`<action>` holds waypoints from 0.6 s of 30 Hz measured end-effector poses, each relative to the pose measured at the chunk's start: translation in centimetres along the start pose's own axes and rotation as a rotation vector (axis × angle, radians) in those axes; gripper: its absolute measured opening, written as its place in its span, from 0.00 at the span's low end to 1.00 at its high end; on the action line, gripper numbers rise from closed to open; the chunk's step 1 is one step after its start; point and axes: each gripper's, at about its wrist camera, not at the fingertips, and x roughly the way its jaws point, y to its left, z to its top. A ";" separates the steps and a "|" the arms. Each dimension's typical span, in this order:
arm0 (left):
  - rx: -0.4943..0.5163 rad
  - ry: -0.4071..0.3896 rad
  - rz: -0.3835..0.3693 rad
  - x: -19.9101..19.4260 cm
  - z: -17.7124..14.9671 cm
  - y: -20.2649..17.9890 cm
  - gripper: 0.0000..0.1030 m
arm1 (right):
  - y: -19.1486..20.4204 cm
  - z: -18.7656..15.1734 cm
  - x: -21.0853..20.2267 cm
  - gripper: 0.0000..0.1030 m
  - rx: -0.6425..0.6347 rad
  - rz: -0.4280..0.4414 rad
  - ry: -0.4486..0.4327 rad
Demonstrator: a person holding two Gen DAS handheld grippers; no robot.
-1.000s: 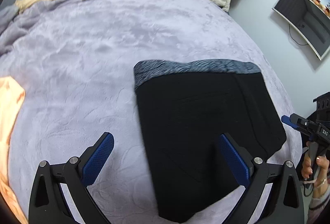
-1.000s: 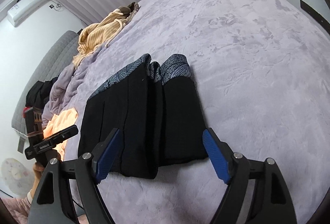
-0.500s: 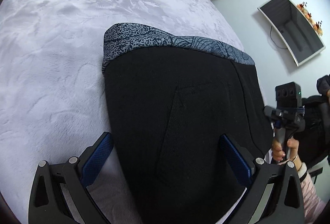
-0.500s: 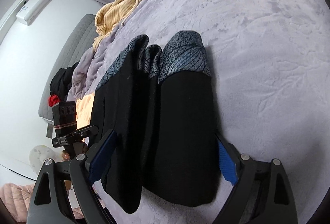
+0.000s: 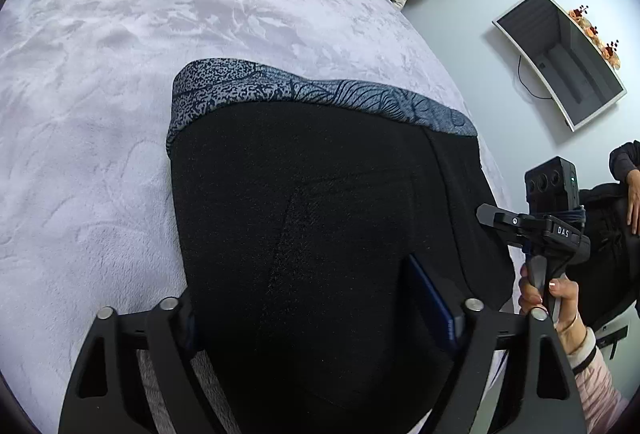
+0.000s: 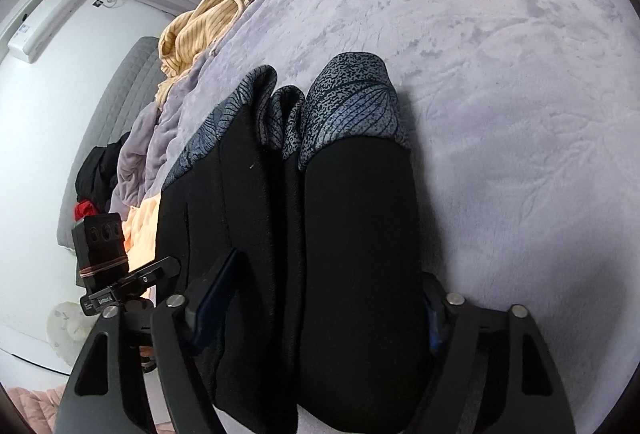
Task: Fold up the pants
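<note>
Two grippers (image 5: pixel 320 298) (image 6: pixel 316 298) astride one folded pants (image 5: pixel 320 214) bundle.

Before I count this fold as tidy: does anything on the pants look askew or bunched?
Yes. In the right wrist view the pants sit in uneven lengthwise ridges, and the patterned band bunches into separate humps instead of lying flat. The left wrist view shows the top layer smooth.

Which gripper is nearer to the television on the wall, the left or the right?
Right. The right gripper is at the edge of the pants on the side of the television. The left gripper straddles the pants, farther from that wall.
</note>
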 end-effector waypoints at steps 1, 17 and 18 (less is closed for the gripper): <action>-0.007 -0.008 -0.007 -0.4 0.1 -0.2 0.72 | 0.1 0.1 -0.3 0.61 0.016 0.012 -0.012; 0.024 -0.073 0.003 -10.1 -3.2 -2.8 0.67 | 7.7 -4.7 -4.4 0.48 0.007 0.146 -0.051; 0.029 -0.085 0.007 -11.1 -3.6 -2.7 0.67 | 8.6 -5.2 -4.4 0.48 -0.005 0.149 -0.053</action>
